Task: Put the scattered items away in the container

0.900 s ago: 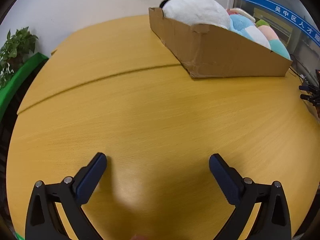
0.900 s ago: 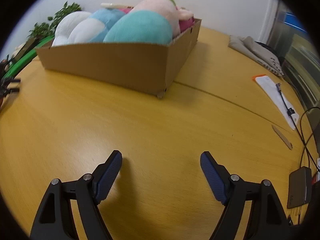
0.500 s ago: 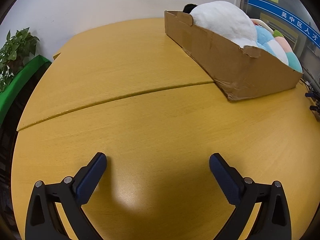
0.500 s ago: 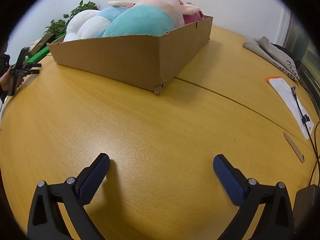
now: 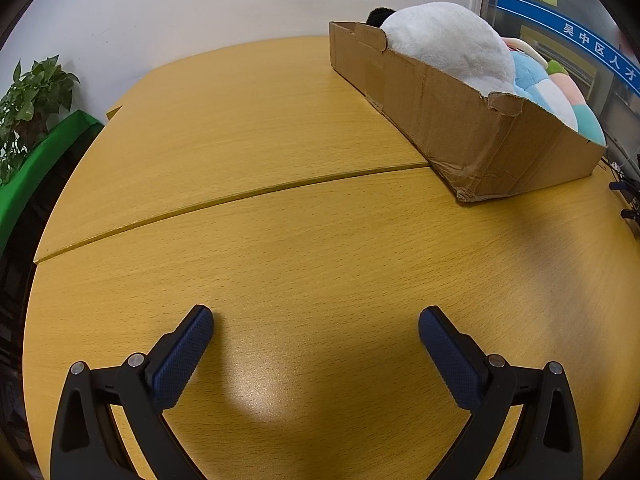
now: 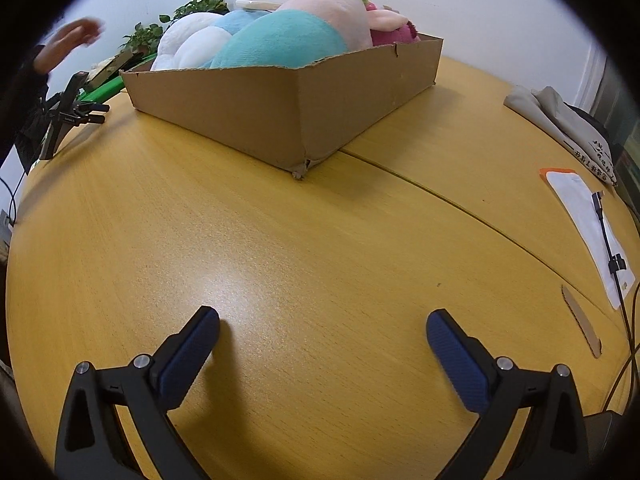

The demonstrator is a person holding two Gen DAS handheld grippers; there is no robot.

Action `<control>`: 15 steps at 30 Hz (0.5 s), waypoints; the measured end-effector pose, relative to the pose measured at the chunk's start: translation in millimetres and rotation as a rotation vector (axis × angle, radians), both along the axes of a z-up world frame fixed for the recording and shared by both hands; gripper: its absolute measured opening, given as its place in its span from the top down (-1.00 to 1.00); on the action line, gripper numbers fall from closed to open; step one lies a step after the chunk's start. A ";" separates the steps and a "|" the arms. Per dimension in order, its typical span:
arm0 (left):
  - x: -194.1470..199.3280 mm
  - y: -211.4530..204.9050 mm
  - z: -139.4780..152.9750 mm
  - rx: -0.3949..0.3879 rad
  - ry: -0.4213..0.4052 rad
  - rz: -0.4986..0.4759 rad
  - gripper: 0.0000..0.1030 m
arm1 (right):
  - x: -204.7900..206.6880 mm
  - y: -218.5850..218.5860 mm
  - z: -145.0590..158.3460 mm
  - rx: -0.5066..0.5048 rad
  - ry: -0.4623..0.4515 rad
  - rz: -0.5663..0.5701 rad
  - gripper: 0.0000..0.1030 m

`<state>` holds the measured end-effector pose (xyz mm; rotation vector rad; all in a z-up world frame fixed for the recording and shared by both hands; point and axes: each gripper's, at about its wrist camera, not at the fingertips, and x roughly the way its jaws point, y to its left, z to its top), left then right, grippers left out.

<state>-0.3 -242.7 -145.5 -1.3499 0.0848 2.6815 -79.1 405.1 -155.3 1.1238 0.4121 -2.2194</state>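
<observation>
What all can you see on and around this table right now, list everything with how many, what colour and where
table: one, yellow wood, seam across it, under everything
cardboard box: one, brown, far side of the table, torn rim
soft toys: several, exact count unclear; white, blue, teal, pink, magenta, green; piled in the box
plant: one, green, beyond the table's far edge, by a green ledge
cloth bag: one, grey, far right edge
white packet: one, orange end, right edge, black cable across it
cardboard strip: one, brown, near right
raised hand: one, blurred, far left
left gripper: one, black with blue pads, open, empty
right gripper: same, open, empty
</observation>
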 end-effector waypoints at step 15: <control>-4.6 -2.6 -0.9 0.000 -0.002 0.001 -1.00 | 0.7 -2.4 -0.3 0.001 0.001 0.008 -1.00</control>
